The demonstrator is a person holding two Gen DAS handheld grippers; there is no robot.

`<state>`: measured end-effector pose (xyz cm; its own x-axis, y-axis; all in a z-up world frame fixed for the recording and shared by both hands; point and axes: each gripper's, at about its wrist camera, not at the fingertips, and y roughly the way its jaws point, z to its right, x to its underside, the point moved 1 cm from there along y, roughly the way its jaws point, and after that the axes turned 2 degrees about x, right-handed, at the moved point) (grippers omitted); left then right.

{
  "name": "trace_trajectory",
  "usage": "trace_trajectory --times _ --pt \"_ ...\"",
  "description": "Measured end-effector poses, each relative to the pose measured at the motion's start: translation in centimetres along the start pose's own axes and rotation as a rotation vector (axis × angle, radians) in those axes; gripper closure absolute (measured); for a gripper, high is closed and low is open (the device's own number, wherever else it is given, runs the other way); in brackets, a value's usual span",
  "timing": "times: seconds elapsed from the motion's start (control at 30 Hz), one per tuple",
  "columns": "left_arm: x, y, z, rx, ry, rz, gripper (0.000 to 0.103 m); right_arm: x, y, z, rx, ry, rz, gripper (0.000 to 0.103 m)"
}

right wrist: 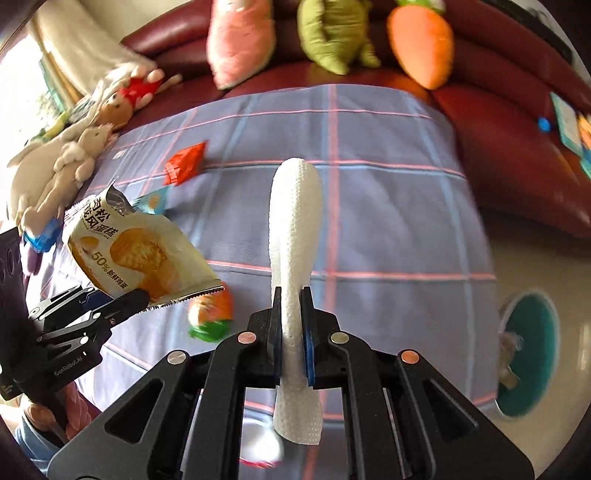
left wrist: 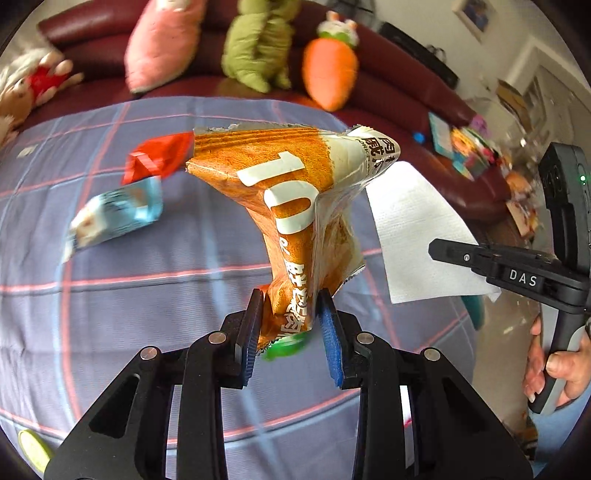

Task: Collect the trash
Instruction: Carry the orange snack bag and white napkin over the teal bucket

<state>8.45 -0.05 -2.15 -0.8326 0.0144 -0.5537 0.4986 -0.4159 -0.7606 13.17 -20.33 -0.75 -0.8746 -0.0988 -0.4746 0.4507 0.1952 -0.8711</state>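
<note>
Behind the low table ran a dark red leather sofa point(right wrist: 498, 147) lined with plush toys: a pink one point(right wrist: 240, 40), a green one point(right wrist: 332, 33) and an orange carrot point(right wrist: 421, 44). A lilac checked cloth point(right wrist: 388, 221) covered the table.

The left gripper point(left wrist: 290, 325) was clamped on the bottom end of an orange snack wrapper point(left wrist: 288, 192), which stood up from its pads above the cloth. The right gripper point(right wrist: 291, 332) was closed tight on a white paper napkin point(right wrist: 295, 221), pinched near its lower end with the rest rising above the fingers. A hand point(left wrist: 554, 365) gripped that tool's handle at the table's edge.

More trash lay on the cloth: a red wrapper point(right wrist: 184, 164) and just beside it a light blue packet point(left wrist: 118, 214), both well apart from a small orange and green wrapper point(right wrist: 210, 314) nearer the grippers. Off the table's right edge sat a teal bin point(right wrist: 532, 354) on the floor, with something pale inside it.
</note>
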Motion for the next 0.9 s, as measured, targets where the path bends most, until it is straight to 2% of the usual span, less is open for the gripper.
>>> trace_trajectory --times 0.4,0.6,0.9 --pt "-2.1 6.1 12.2 0.092 0.198 -0.083 0.072 4.9 -5.5 15.3 0.085 0.272 0.087 0.094" --pt "-2.5 9.8 19.0 0.138 0.313 -0.131 0.072 8.3 -7.5 23.8 0.143 0.417 0.112 0.093" --pt "-2.5 14.4 26.2 0.168 0.397 -0.191 0.072 12.6 -6.5 31.9 0.166 0.570 0.078 0.091"
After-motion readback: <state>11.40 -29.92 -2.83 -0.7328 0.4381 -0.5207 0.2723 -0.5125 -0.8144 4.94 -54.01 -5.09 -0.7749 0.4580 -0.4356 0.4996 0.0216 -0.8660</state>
